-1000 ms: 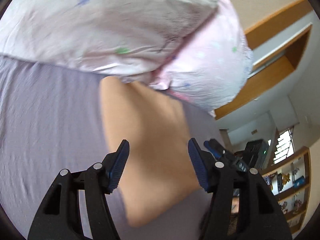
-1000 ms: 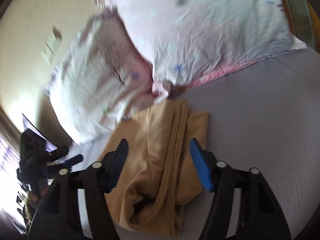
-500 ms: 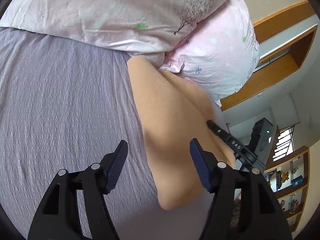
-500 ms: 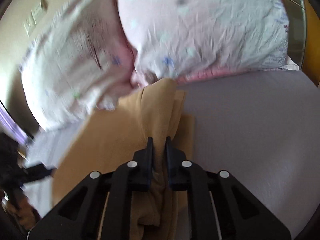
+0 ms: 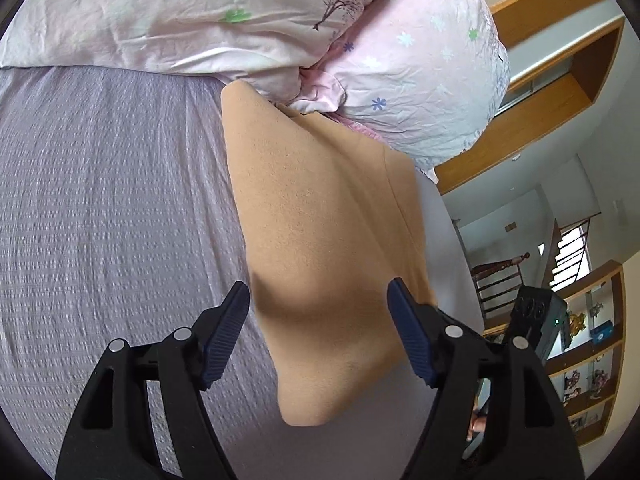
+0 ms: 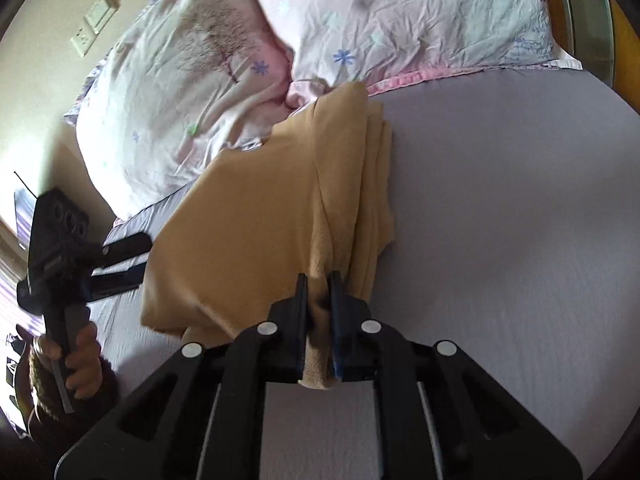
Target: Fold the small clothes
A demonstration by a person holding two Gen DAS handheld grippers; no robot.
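Cloth (image 6: 256, 216), tan fleece, lies on the grey bedsheet (image 6: 500, 240) with its far end touching the pink pillows (image 6: 400, 20). Long axis runs from the pillows back toward both claws. Bunched folds stack along the cloth's right edge, flatter panel spreads to the left.

Right gripper (image 6: 319, 280) is clamped on the near end of the bunched ridge; fabric pokes out between the closed jaws. Grip looks firm, cloth slightly lifted there, though hard to say how many layers are caught.

Left gripper (image 5: 318, 308) jaws spread wide, holding nothing. It hangs just above the cloth (image 5: 320, 220), near corner drooping between and below the jaws. In the right wrist view the left gripper (image 6: 120, 260) sits off the cloth's left edge, hand (image 6: 76, 364) on its handle.

Judgement: fold in progress, right side is the carrier. Left claw is nearer the loose flat panel, so it would likely take that near-left corner. Risk: fleece layers slipping apart if only one side is lifted.
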